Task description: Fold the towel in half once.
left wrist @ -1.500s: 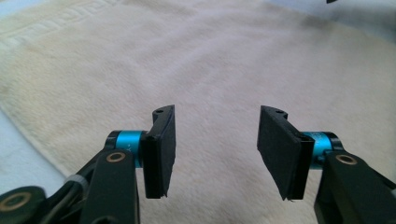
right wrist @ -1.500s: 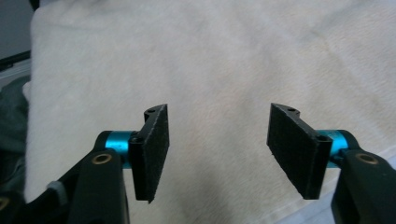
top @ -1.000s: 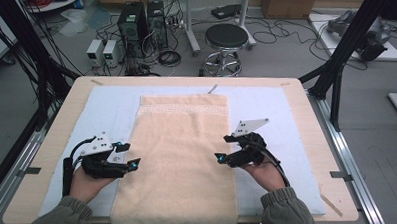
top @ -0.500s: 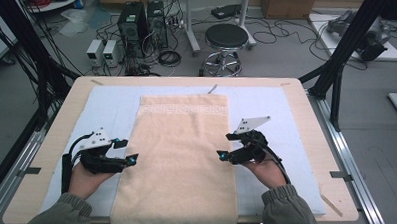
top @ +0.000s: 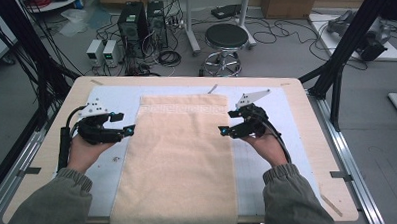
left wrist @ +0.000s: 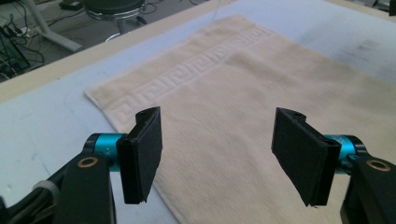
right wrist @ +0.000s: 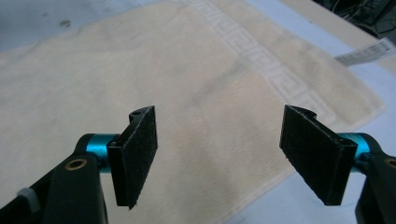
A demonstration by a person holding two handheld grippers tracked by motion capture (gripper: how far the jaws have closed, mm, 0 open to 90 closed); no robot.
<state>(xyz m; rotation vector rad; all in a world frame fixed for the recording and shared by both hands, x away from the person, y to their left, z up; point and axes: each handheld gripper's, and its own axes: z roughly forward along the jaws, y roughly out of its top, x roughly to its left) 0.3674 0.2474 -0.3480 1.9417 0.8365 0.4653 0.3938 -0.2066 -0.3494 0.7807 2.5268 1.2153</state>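
Towel (top: 180, 157) flat btwn open claws

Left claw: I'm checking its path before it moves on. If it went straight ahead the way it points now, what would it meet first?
Probably the beige towel. The left claw hangs open and empty above the towel's near edge, aimed forward and down at it. How high it hangs is unclear.

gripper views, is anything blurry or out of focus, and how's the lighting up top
Left gripper view: the black pads look soft up close, while the beige towel and its key-pattern border stay fairly crisp. Right gripper view: the same, soft pads over a towel that blurs slightly toward the far edge. High view: even, flat light, faint shadows, no glare on the table.
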